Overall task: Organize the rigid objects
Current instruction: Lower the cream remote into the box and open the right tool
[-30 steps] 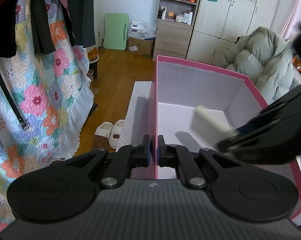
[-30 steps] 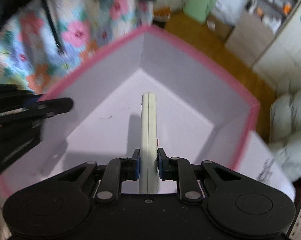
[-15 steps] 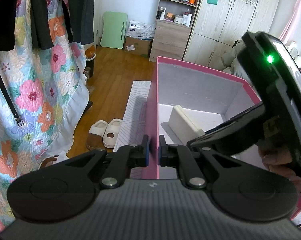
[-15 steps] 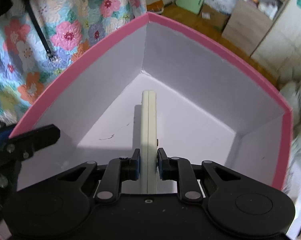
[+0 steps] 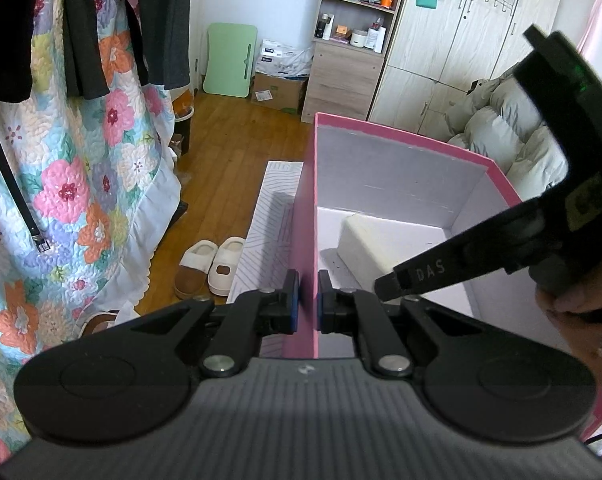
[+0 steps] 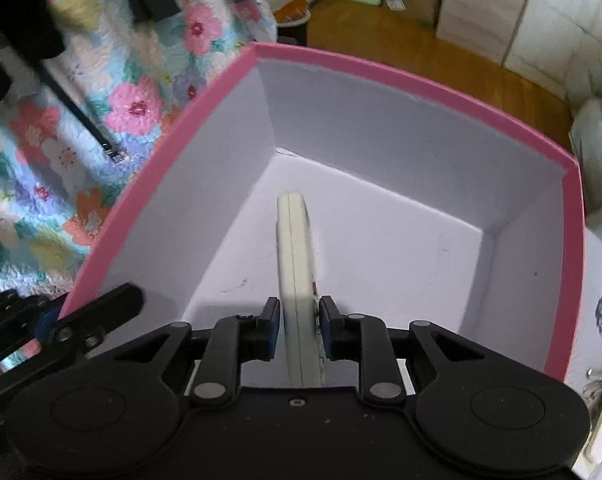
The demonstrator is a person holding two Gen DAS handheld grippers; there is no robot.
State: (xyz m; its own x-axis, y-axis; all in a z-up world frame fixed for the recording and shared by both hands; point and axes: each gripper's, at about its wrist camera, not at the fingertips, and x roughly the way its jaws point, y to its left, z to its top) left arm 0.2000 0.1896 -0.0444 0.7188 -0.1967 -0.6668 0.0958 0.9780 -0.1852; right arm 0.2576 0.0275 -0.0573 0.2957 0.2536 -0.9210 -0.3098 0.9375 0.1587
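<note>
Left gripper (image 5: 308,306) is clamped on the near left wall of the pink cardboard box with a pale grey interior (image 5: 401,178), one finger outside and one inside. Right of it, inside the box, the cream rectangular plastic device (image 5: 361,242) lies with its far end apparently resting on the floor of the box. Right gripper (image 6: 299,326) reaches over the box rim with its pads parted; slim gaps seem to show on both sides of the device, though blur makes contact uncertain.
</note>
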